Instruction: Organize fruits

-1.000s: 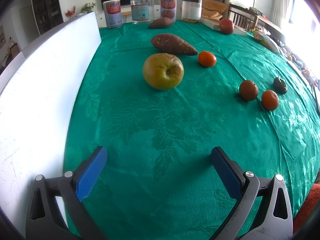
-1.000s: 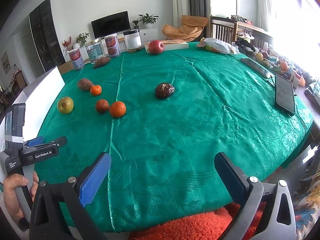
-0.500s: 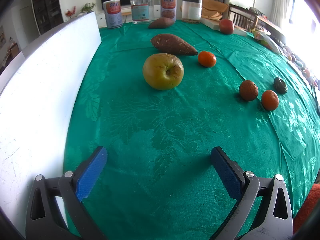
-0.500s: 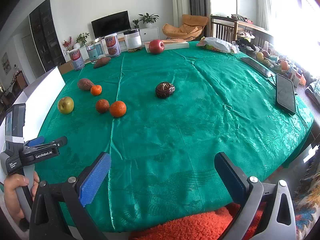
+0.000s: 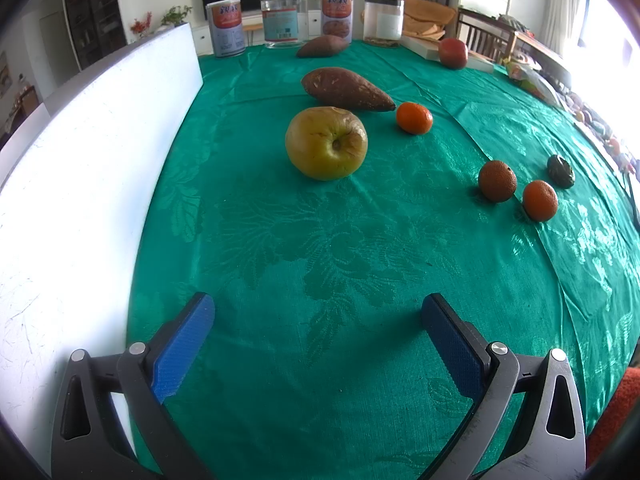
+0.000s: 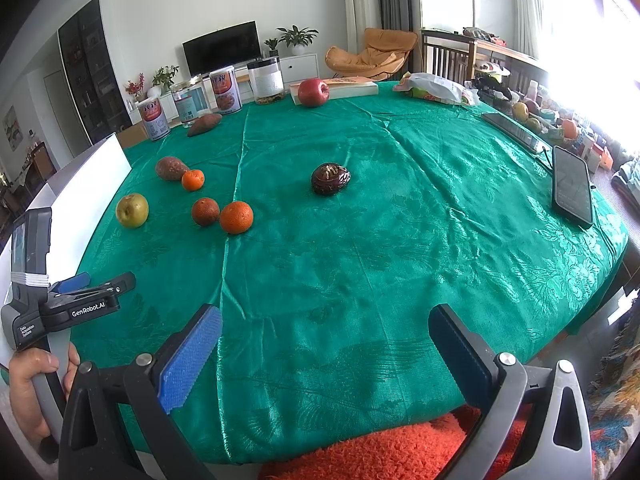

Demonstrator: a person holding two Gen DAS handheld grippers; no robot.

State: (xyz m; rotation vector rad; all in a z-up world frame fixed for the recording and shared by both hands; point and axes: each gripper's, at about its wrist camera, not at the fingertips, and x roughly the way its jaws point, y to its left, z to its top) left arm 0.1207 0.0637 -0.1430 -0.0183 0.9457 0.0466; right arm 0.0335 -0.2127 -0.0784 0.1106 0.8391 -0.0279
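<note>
Fruit scattered, both grippers empty at the near edge

Sorting has not started, as far as these views show: every piece of fruit lies loose on the green cloth of the bench (image 6: 400, 240), and neither tool holds anything. The left gripper (image 5: 318, 312) hangs low over the cloth with its blue pads spread wide. The right gripper (image 6: 326, 328) is likewise spread and empty, hovering at the near rim above an orange rug (image 6: 380, 452).

From the left wrist view, the yellow-green apple (image 5: 326, 143) sits at twelve o'clock, nearest of all. A sweet potato (image 5: 346, 89) lies just beyond it, with a small tangerine (image 5: 414, 117) at about one o'clock beside the potato's tip. Two more oranges (image 5: 497, 181) and (image 5: 539, 200) sit close together at two o'clock, and a dark wrinkled fruit (image 5: 561, 165) lies just past them. A red apple (image 5: 452, 53) rests far off near the back edge, by a row of jars (image 5: 283, 17). A white board (image 5: 80, 152) runs along the nine o'clock side.

My reading is that the apple is the likely first pick for the left gripper. That would call for a forward reach at twelve o'clock, pads kept wide enough to straddle the round body, then a gentle close, since it could roll. Where the fruit should go is not evident; no bowl or tray shows.
</note>
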